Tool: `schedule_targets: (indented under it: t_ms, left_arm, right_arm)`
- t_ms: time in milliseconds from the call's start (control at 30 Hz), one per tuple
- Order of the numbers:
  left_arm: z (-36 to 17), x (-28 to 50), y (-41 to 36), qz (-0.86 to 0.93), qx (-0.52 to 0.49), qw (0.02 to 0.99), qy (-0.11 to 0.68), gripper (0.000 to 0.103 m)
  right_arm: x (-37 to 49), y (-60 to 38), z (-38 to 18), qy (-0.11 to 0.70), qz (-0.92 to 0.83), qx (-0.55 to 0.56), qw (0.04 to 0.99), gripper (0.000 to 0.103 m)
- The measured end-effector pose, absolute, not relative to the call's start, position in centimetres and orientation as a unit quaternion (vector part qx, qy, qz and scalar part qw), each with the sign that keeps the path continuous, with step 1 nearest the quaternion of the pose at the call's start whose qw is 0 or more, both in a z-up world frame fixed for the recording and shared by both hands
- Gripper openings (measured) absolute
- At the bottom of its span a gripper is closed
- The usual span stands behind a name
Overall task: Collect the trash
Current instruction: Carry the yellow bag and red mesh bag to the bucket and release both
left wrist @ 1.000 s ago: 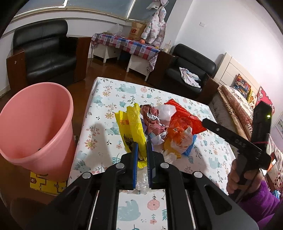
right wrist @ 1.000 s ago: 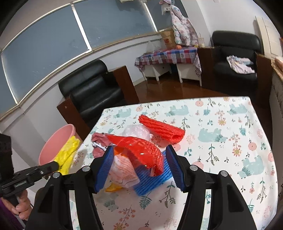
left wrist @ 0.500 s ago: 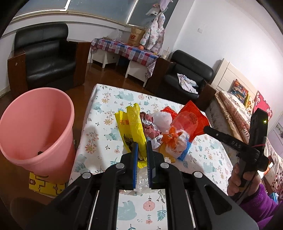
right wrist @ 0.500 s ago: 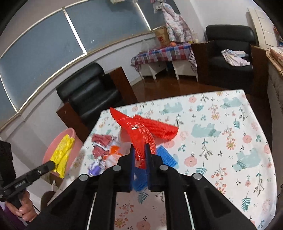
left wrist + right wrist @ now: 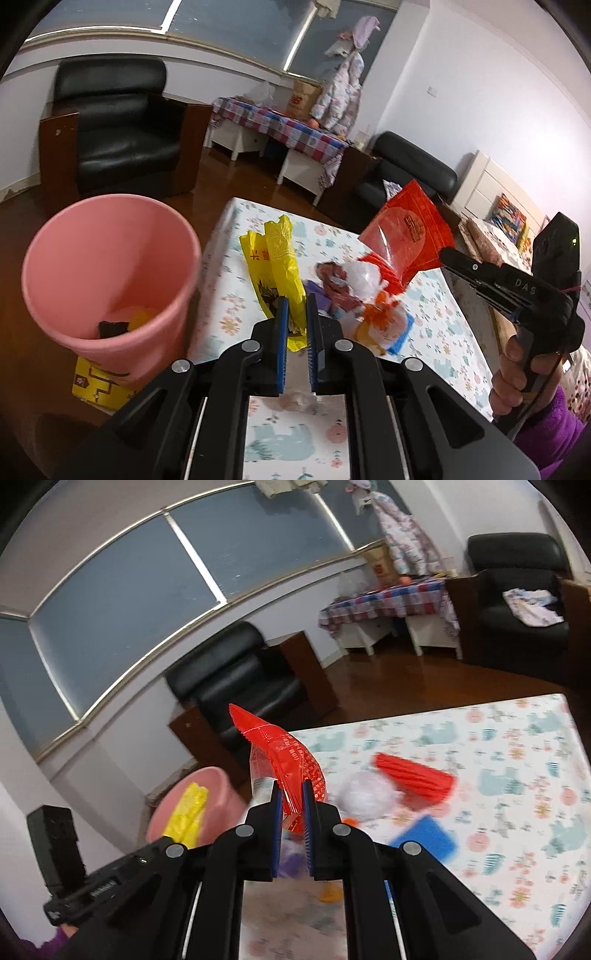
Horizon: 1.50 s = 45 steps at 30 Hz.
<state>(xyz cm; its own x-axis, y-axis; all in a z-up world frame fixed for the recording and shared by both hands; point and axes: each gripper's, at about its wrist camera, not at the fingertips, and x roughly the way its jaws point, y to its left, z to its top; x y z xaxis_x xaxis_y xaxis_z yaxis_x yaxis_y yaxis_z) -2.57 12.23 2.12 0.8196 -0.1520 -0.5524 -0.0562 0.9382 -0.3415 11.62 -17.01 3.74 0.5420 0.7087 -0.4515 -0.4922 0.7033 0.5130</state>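
Left gripper: we record it low in the centre of its own view, pointing down toward the table, jaws clamped on a yellow plastic bag that stands up above the pads. Pink bin at middle left, beside the table edge, with a few scraps at its bottom.

Right gripper: centre of its own view, jaws pressed together on a red plastic wrapper that curls up and to the left. In the left view we see this gripper at the right edge, held by a hand in a purple sleeve, the wrapper hanging clear above the trash pile.

Remaining on the table, right view: a red mesh sleeve, a clear crumpled bag, a blue pad.

Change from a second ago: we note the right jaws then stood wide around the pile; now they are closed and the wrapper is lifted off the table. The left gripper's hold on the yellow bag is unchanged, and the bin now sits nearer frame centre.
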Motion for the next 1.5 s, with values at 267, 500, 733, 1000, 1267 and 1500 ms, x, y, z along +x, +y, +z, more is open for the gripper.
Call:
schedule_targets:
  t_ms: [267,500,733,1000,1267,1500]
  left_arm:
    - [2.3,-4.0,15.9,0.023,-0.190,0.941,0.280,0.009]
    - [2.2,-4.8,19.0,0.060,-0.209,0.938,0.269,0.009]
    - [1.3,-4.7,21.3,0.086,-0.227,0.932,0.271,0.009]
    - [0.0,-4.7,23.2,0.106,-0.244,0.921,0.286,0.009]
    - [-0.5,-4.3,23.3,0.115,-0.237,0.919,0.293,0.009]
    - [-0.7,-4.0,23.5,0.111,-0.250,0.915,0.296,0.038]
  right_arm:
    - [12.5,-10.5,4.2,0.353,0.405,0.182,0.824,0.010]
    - [13.0,-3.7,3.9,0.374,0.443,0.168,0.797,0.010]
    - [13.8,0.9,2.2,0.405,0.453,0.167,0.776,0.010]
    - [14.4,3.8,-0.5,0.436,0.436,0.159,0.771,0.010]
    - [14.6,4.6,-2.2,0.455,0.426,0.162,0.765,0.013]
    - [14.6,4.8,-2.2,0.450,0.431,0.151,0.768,0.028]
